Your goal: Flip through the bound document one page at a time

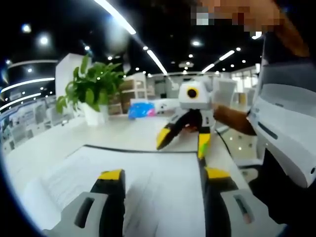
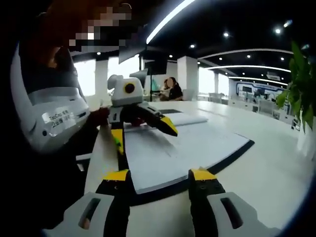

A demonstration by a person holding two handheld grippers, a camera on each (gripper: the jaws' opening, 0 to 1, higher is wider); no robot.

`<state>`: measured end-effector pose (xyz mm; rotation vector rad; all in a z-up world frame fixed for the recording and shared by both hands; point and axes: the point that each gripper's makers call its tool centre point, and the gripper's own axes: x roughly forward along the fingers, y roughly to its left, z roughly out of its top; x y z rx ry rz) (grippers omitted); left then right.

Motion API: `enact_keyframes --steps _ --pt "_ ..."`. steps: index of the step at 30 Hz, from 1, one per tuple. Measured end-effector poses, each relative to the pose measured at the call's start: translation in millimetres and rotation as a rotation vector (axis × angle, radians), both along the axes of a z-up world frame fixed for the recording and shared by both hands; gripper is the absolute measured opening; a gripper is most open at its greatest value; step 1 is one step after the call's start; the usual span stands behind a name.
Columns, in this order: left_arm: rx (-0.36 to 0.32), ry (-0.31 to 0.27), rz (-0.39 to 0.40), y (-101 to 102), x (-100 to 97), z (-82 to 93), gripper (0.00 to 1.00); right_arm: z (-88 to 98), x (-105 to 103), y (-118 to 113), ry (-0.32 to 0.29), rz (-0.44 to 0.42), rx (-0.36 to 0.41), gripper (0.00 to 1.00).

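Observation:
The bound document [image 1: 148, 177] lies open and flat on the white table [image 1: 54, 143], with white printed pages and a black edge along its far side. My left gripper [image 1: 164, 174] is open, its yellow-tipped jaws spread low over the near page. Facing it from the far edge, my right gripper [image 1: 183, 142] also hangs open above the page. In the right gripper view the document [image 2: 187, 145] stretches away from the open right gripper [image 2: 159, 175], whose jaws straddle its near corner. The left gripper [image 2: 143, 134] stands open at the far left end. Nothing is held between either pair of jaws.
A potted plant [image 1: 91, 89] in a white pot stands at the table's back, and a blue and pink packet [image 1: 140, 109] beside it. The person [image 1: 286, 133] stands close at the table's side. Plant leaves [image 2: 298, 94] reach in at right. Seated people [image 2: 170, 89] are far behind.

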<state>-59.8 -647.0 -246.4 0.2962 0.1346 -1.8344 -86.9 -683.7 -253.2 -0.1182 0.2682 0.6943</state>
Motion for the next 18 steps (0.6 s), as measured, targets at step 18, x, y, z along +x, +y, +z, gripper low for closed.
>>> enact_keyframes --steps 18 --pt "-0.001 -0.001 -0.004 1.0 -0.3 0.0 0.63 3.7 1.0 2.6 -0.009 -0.004 0.031 0.41"
